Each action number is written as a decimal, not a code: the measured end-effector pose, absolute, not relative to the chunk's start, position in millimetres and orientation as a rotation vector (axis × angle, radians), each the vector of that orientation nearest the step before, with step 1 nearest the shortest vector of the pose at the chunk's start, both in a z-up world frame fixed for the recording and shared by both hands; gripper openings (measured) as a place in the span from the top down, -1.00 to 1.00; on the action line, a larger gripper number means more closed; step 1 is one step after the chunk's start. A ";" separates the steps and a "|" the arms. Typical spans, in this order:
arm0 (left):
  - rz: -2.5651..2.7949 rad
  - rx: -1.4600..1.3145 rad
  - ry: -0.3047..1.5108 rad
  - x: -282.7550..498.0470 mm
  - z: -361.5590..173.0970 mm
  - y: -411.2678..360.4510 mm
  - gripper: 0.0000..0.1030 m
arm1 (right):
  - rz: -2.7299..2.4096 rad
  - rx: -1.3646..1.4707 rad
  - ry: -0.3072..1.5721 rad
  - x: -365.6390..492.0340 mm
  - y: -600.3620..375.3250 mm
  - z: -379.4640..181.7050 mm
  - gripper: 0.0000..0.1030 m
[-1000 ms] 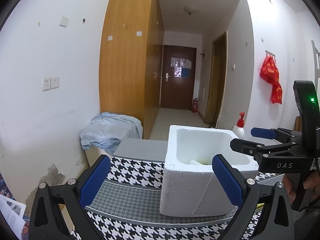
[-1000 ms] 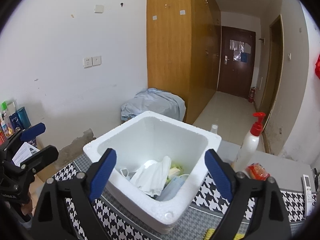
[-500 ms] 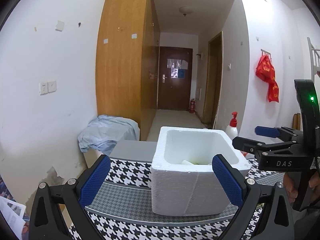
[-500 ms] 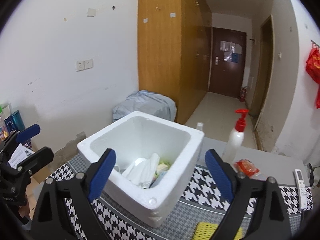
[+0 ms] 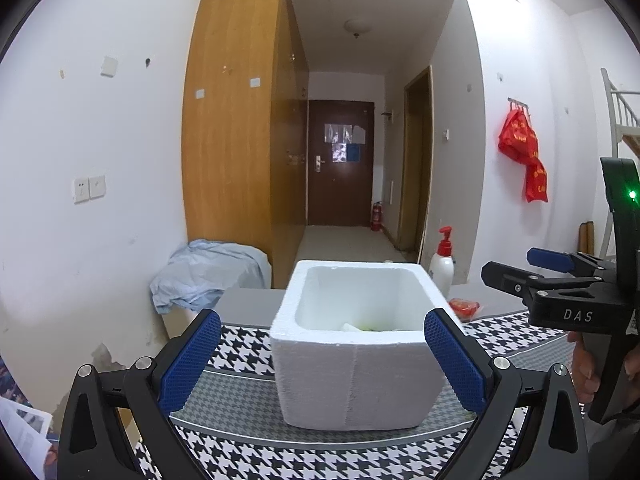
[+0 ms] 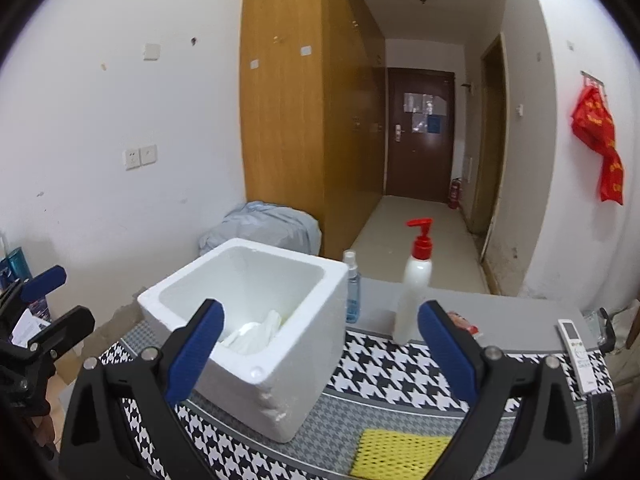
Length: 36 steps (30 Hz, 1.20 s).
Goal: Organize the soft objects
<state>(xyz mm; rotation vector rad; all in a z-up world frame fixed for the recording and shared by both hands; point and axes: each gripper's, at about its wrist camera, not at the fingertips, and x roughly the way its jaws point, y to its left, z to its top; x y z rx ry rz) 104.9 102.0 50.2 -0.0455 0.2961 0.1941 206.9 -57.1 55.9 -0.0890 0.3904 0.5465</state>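
A white foam box [image 5: 352, 384] stands on the houndstooth cloth [image 5: 240, 344]; soft white fabric [image 6: 256, 334] lies bunched inside it. My left gripper [image 5: 322, 316] is open, short of the box, with nothing between its blue pads. My right gripper [image 6: 320, 308] is also open and empty, held back from the box [image 6: 296, 344] and to its right. A yellow textured cloth or sponge [image 6: 404, 452] lies on the table just below the right gripper. Each gripper shows in the other's view: the right gripper [image 5: 516, 266] at the right edge, the left gripper [image 6: 60, 300] at the left edge.
Behind the box stand a white pump bottle with a red top [image 6: 414, 292] and a small clear spray bottle [image 6: 352, 292]. A red packet [image 6: 464, 320] and a white remote [image 6: 576, 352] lie on the grey tabletop. A blue-grey bundle [image 5: 208, 276] sits by the wardrobe.
Both grippers have drawn back from the box, which now looks smaller. In the right wrist view the box has slid left and the yellow item has come into sight.
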 end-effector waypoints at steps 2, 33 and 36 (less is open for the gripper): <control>0.181 -0.043 0.289 102.9 51.8 95.6 -0.98 | 0.510 -0.089 0.378 203.2 -64.8 54.7 -0.93; 0.010 0.013 0.216 90.1 56.8 17.0 -0.98 | 0.376 -0.022 0.300 157.2 -170.8 44.7 -0.93; -0.005 0.019 0.218 91.0 52.9 10.6 -0.98 | 0.357 -0.008 0.288 152.0 -180.1 40.2 -0.93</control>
